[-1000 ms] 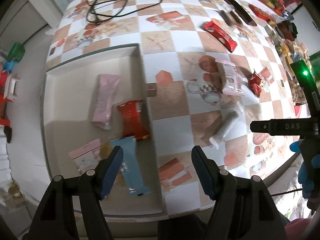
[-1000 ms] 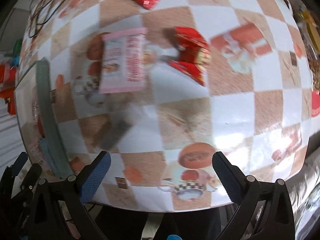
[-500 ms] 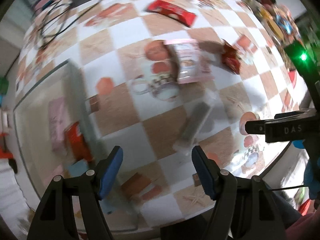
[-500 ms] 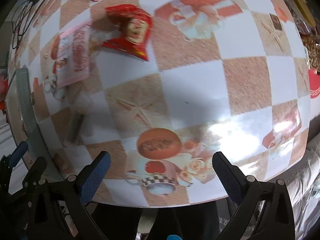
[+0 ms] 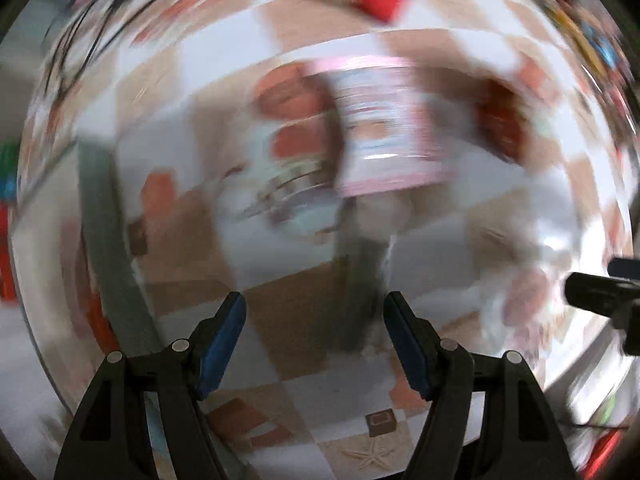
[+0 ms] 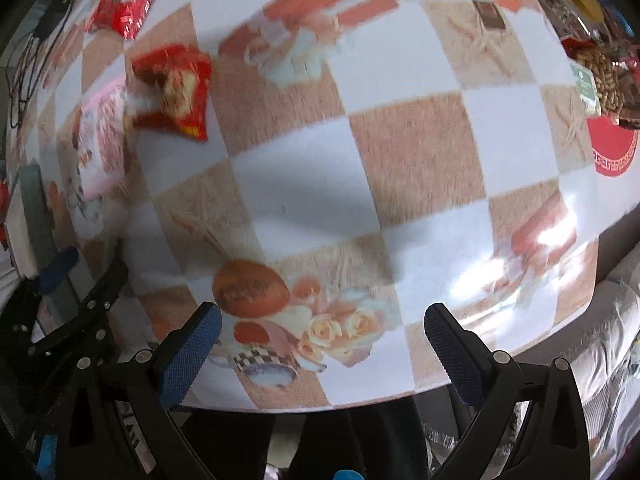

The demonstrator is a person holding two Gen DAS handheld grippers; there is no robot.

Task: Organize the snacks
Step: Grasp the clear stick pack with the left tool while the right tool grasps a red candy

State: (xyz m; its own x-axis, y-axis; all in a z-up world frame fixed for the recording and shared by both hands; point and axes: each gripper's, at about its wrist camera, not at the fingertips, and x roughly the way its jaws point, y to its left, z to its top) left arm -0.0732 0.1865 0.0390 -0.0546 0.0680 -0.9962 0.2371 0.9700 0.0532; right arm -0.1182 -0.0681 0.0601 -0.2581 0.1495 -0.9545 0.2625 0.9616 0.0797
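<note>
The left wrist view is heavily blurred. My left gripper (image 5: pixel 314 322) is open and empty above the checkered table, close to a long grey-clear snack stick (image 5: pixel 360 280) that lies just ahead of the right finger. A pink snack packet (image 5: pixel 384 128) lies beyond it, with a red packet (image 5: pixel 500 120) to its right. My right gripper (image 6: pixel 320 336) is open and empty over the table's near edge. In its view the pink packet (image 6: pixel 100 136) and a red packet (image 6: pixel 176 92) lie far left, another red wrapper (image 6: pixel 120 16) further back.
The grey rim of the tray (image 5: pixel 108 248) runs down the left; it also shows in the right wrist view (image 6: pixel 34 208). More snack bags (image 6: pixel 600 80) and a red mat (image 6: pixel 614 146) sit at the right. The table edge is near, with a sofa (image 6: pixel 600 340) beyond.
My left gripper has swung right from over the tray and down close to the grey stick and pink packet. My right gripper has shifted right, so the packets slid to its left.
</note>
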